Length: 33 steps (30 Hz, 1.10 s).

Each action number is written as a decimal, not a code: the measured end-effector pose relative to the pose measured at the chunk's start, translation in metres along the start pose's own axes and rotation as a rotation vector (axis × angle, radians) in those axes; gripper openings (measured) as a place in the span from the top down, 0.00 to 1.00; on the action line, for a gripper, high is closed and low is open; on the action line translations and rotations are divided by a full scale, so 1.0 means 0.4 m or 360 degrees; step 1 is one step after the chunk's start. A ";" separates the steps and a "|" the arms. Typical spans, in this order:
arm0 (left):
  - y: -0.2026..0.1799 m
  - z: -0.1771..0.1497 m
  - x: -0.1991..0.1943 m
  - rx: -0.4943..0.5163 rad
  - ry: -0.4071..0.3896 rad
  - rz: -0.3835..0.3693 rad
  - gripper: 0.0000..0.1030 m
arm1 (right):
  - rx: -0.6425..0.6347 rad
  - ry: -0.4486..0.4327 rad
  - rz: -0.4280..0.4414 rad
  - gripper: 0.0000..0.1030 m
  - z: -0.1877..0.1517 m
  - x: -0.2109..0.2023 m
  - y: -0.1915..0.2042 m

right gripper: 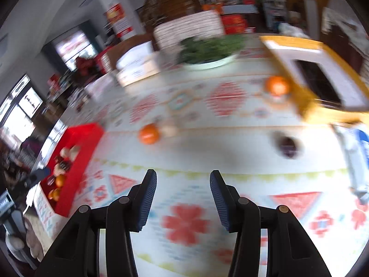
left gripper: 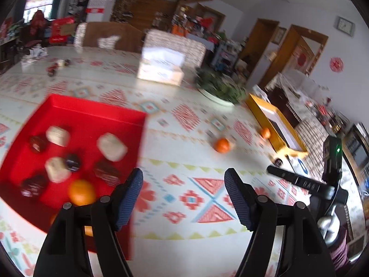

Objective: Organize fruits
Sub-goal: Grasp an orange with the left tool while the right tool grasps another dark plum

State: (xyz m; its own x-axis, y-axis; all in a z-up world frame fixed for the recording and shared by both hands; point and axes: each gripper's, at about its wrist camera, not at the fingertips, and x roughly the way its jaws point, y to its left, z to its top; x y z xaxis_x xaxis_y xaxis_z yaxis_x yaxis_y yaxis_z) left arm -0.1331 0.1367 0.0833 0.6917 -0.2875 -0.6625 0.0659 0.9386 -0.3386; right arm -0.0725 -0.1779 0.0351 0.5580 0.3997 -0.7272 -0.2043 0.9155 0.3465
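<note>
Two oranges (left gripper: 222, 145) (left gripper: 265, 133) are seen loose on the patterned tablecloth (left gripper: 184, 184), and at least two more (left gripper: 81, 192) are counted in the one red tray (left gripper: 96, 117). In that tray four pale wrapped snacks (left gripper: 111, 146) and about five dark ones (left gripper: 107, 173) are counted, though blur makes the count unsure. One yellow tray (left gripper: 274, 124), one bowl of greens (left gripper: 219, 90), one dark round fruit (right gripper: 287, 147) and one tissue box (left gripper: 161, 69) are also seen.

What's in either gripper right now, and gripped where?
Nothing is held. The left gripper and the right gripper are both open, with only the patterned tablecloth visible between their fingers. The loose round orange fruit lies untouched.
</note>
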 end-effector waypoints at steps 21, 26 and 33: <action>-0.148 -0.010 0.142 0.0214 0.0191 0.0070 0.25 | 0.0221 -0.0054 -0.0378 0.49 0.071 0.066 -0.207; -0.179 0.018 0.216 0.0277 0.0215 0.0119 0.25 | 0.0142 -0.0067 -0.0479 0.65 0.069 0.076 -0.187; -0.216 0.057 0.328 0.0355 0.0202 0.0146 0.25 | 0.0111 -0.0087 -0.0466 0.71 0.057 0.069 -0.191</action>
State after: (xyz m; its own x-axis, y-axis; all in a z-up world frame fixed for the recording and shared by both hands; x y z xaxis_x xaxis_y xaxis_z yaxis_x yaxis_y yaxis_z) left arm -0.0317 0.0220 0.0408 0.6071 -0.2076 -0.7670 0.1736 0.9766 -0.1269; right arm -0.0232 -0.2377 0.0022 0.6278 0.1147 -0.7698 0.0263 0.9854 0.1683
